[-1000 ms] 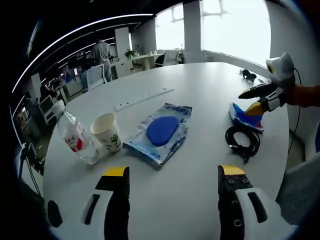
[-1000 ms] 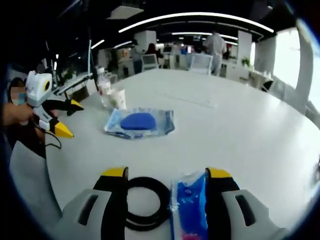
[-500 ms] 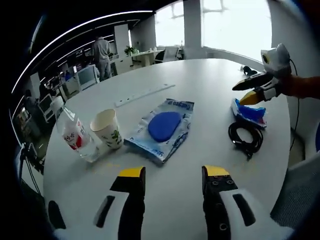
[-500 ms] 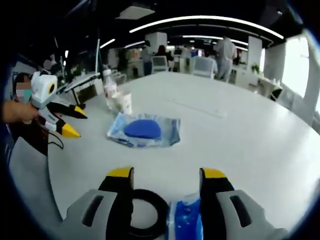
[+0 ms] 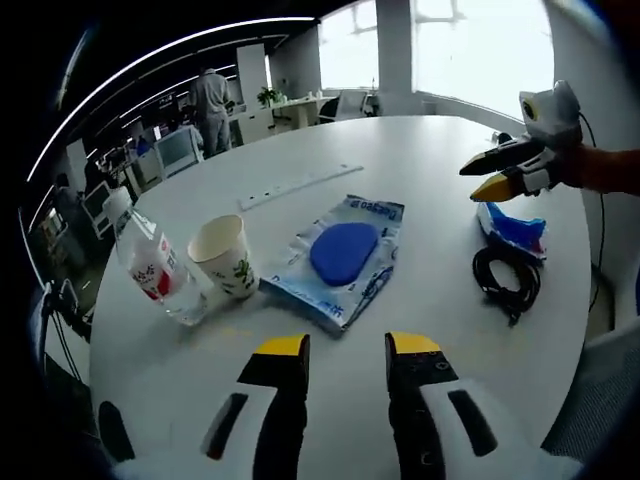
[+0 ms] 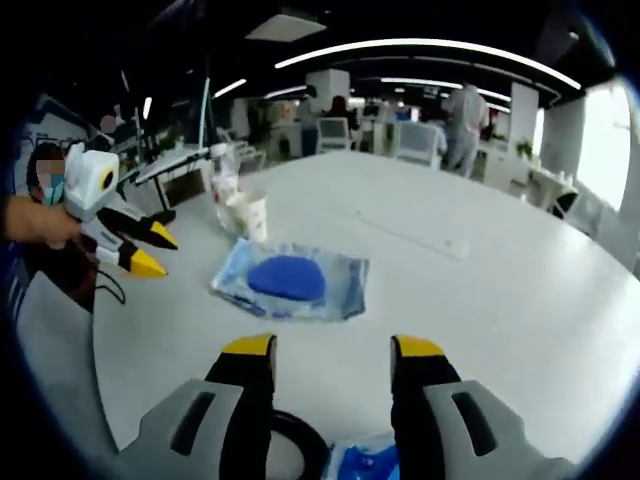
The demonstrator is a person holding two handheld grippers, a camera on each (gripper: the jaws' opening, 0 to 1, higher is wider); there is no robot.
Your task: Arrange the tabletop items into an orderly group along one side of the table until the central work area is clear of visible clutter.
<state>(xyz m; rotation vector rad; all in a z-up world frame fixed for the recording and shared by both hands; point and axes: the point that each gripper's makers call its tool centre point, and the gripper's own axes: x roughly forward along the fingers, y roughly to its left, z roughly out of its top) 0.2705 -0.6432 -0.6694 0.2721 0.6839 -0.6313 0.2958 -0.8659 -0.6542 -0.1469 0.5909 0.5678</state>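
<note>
The crinkly pouch point(image 5: 345, 260) with the blue pad sits mid-bench, glossy and slippery, so it could skid if nudged. The paper cup point(image 5: 226, 257) and bottle point(image 5: 148, 268) near the left edge look tippy. Coiled cable point(image 5: 508, 278) by the right edge may snag. Left gripper point(image 5: 343, 350) and right gripper point(image 6: 324, 348) hover unclenched, holding nothing.

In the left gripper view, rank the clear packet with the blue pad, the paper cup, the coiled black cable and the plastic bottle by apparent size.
1. Clear packet with the blue pad, clearly largest.
2. Plastic bottle, lying sideways.
3. Paper cup and coiled black cable look alike; the cup sits nearer the camera, so unranked.
</note>
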